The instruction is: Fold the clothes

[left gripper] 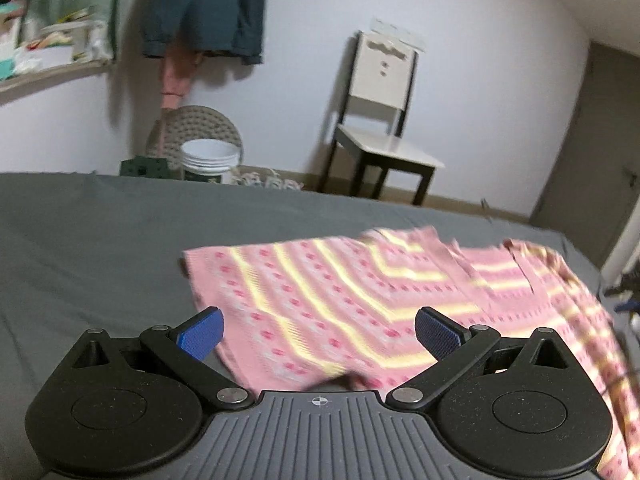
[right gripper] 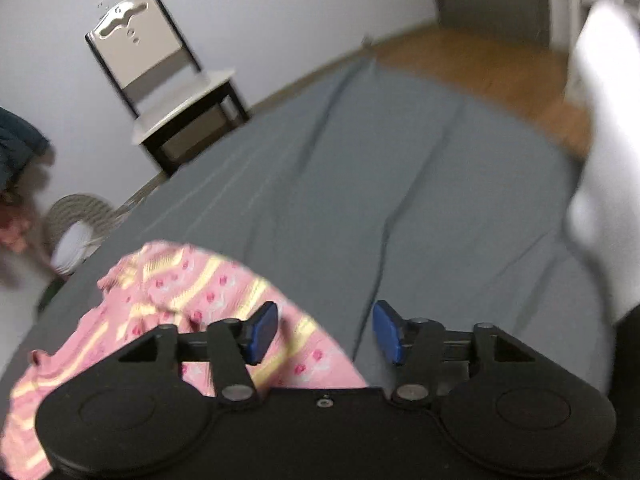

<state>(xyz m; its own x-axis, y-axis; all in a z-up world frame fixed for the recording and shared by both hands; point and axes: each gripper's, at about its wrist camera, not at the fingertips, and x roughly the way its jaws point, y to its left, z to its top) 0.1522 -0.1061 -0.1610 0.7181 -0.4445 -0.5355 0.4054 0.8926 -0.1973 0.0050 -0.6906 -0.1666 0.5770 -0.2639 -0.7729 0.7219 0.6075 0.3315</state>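
**Pink patterned garment spread on grey bed, both grippers released**

Pink knit garment with yellow zigzag stripes and small red motifs, spread mostly flat on grey bed sheet, one edge rumpled toward right side of left wrist view. Left gripper just above near edge of garment, blue-padded fingers spread wide, nothing between them. Right gripper likewise released, jaws parted; left finger over pink fabric, right finger over bare grey sheet, garment's edge running between. Contact with cloth: cannot tell, both views motion-blurred.

Beyond bed: black-framed chair with pale seat against white wall, white bucket on floor in front of a round woven piece, dark teal clothing hanging on wall, cluttered shelf at upper left. Wooden floor and blurred white shape at right of right wrist view.
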